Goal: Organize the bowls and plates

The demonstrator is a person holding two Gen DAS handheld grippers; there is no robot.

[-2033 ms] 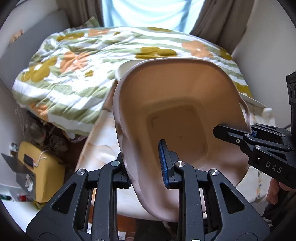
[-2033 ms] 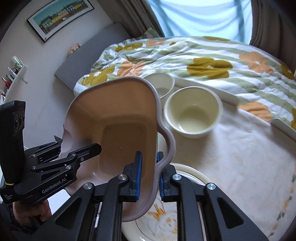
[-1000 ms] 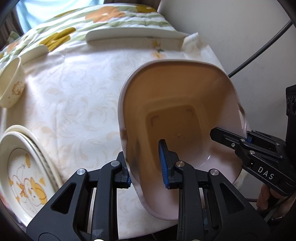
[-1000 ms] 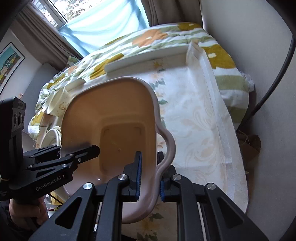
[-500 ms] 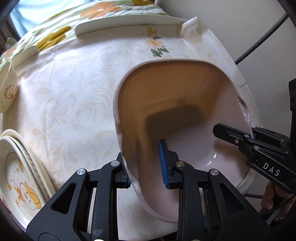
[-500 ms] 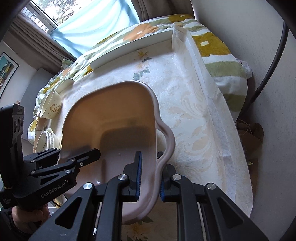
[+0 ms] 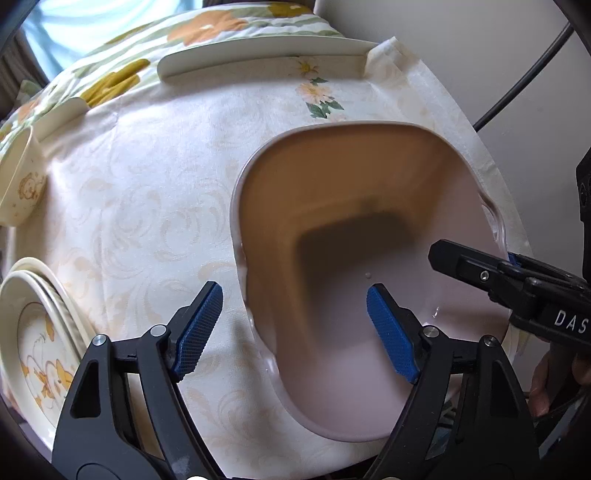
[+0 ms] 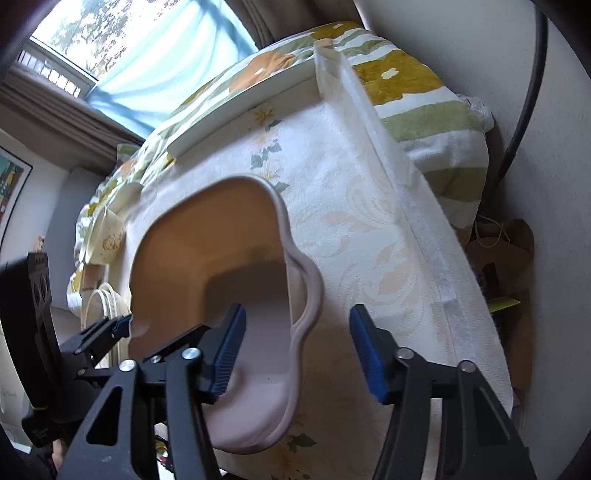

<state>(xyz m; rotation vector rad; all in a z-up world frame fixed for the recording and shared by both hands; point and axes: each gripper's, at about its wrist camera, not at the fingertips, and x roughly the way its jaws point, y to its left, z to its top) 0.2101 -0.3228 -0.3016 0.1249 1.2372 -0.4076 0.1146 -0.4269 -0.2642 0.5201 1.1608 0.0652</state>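
Note:
A large pink plastic basin point(image 7: 362, 229) rests on the table at its right end; it also shows in the right wrist view point(image 8: 221, 266). My left gripper point(image 7: 295, 328) is open, its jaws straddling the basin's left rim without touching. My right gripper point(image 8: 295, 350) is open, its jaws either side of the basin's right handle. A stack of cream plates point(image 7: 33, 332) with an orange print lies at the left. A cream bowl point(image 7: 18, 184) stands further back left; it shows too in the right wrist view point(image 8: 107, 236).
A cream patterned tablecloth point(image 7: 147, 184) covers the table point(image 8: 388, 221). A bed with a flowered quilt point(image 7: 207, 26) lies behind it. A white wall and a black cable point(image 8: 524, 92) are at the right, with a brown paper bag point(image 8: 506, 251) below.
The basin has been lowered onto the table at its right end. Both grippers, shut on its rims before, have opened and let it go.

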